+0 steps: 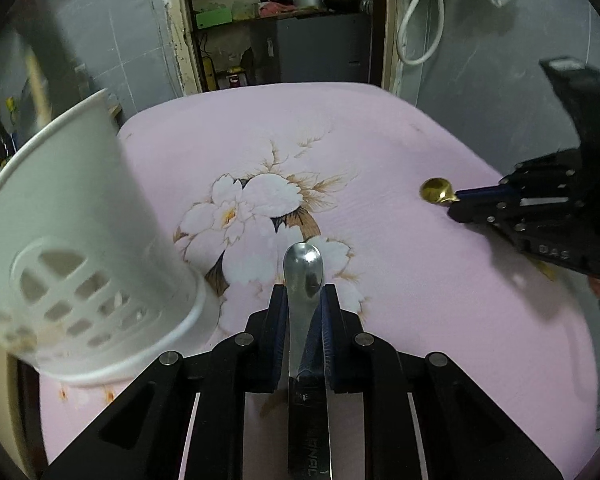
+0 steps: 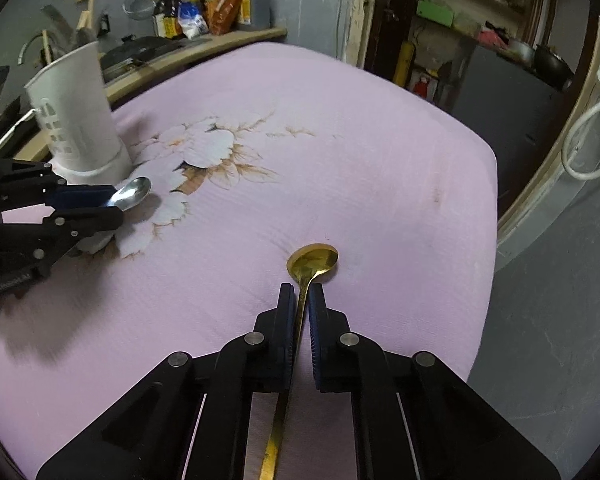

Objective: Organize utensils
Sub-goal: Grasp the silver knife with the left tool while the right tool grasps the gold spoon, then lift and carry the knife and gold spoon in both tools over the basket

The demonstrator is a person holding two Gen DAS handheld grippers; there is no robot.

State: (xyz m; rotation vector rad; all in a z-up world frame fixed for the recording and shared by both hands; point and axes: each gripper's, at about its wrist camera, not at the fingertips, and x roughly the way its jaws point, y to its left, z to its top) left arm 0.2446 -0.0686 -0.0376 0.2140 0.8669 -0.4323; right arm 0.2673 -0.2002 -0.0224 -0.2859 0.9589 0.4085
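Left hand-held gripper (image 1: pixel 303 300) is clamped on the steel spoon (image 1: pixel 303 276), white utensil holder (image 1: pixel 88 248) just left of it; right hand-held gripper (image 2: pixel 299 304) pinches the thin gold spoon (image 2: pixel 313 260) over the pink-clothed desk (image 2: pixel 340 140), and that narrow handle may swivel or slip.

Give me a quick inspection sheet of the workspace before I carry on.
Surface: pink floral cloth over the table.
Job's things: silver spoon, gold spoon, white utensil holder standing upright.
Clutter: nothing seen on the cloth.
Grippers: left gripper shut on the silver spoon; right gripper shut on the gold spoon.
Cables: white hose hanging on the wall.
Surroundings: bottles on a counter, shelves behind.
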